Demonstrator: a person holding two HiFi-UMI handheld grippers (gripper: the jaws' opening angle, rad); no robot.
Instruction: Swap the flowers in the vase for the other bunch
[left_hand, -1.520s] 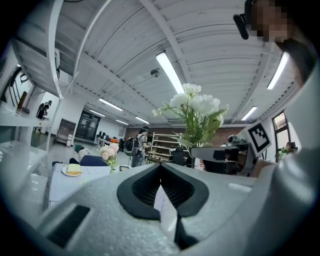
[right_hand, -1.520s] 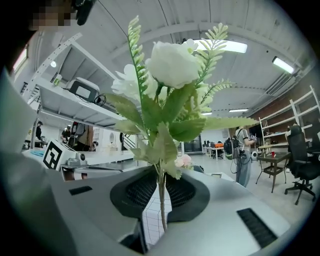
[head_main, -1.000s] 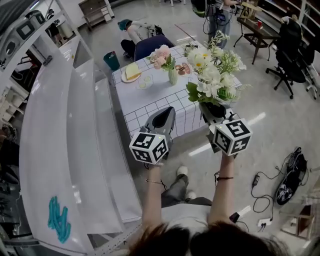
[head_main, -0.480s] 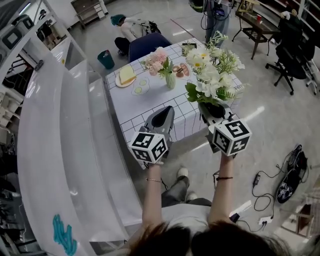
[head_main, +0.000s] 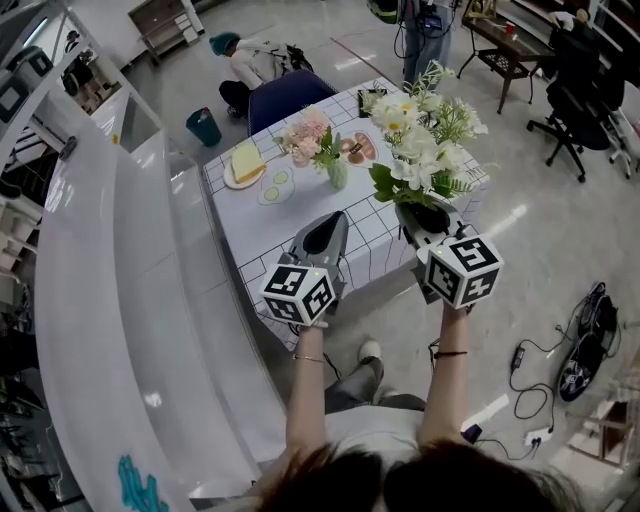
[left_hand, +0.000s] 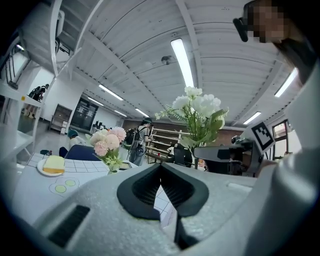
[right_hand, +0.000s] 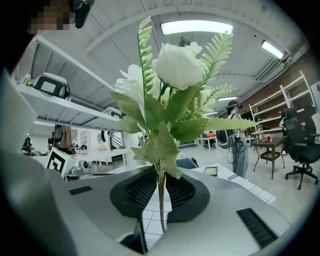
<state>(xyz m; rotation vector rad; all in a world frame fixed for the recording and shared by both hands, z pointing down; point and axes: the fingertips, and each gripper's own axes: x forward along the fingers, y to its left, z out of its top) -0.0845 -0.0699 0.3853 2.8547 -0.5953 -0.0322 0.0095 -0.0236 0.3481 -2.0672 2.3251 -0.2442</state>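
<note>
Arms outstretched, level. My right claw (head_main: 429, 218) pinches one white leafy flower bunch (head_main: 421, 150); left claw (head_main: 325, 234) pressed together, empty.

The white bunch (head_main: 420, 150) hides the right side of the table (head_main: 300, 215).

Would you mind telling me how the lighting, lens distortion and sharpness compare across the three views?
Head view: evenly lit and sharp, though the wide lens bows the white shelf and a glare streak crosses the floor. Left gripper view: fisheye with black corners, ceiling strip light blown out. Right gripper view: same fisheye, white bunch crisp, backlit by a ceiling lamp.
</note>
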